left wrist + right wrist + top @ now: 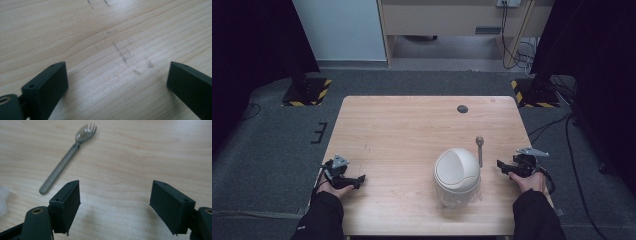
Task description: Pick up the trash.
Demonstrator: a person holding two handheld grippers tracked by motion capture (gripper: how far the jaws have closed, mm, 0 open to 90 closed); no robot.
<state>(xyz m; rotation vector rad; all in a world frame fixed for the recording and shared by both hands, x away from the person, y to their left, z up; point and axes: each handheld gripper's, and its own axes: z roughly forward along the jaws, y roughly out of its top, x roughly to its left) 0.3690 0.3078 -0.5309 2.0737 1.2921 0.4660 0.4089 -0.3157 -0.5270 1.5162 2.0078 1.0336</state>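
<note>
On the table, spork (pixel 67 158) just beyond right gripper (pixel 115 202) (jaws wide, empty), left of it.

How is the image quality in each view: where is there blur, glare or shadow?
High view: table evenly lit, surroundings very dark, white bin bright. Left gripper view: pale glare on the wood near the top, soft shadow beside the open jaws. Right gripper view: spork slightly soft, near jaws sharper, faint shadows under them.
</note>
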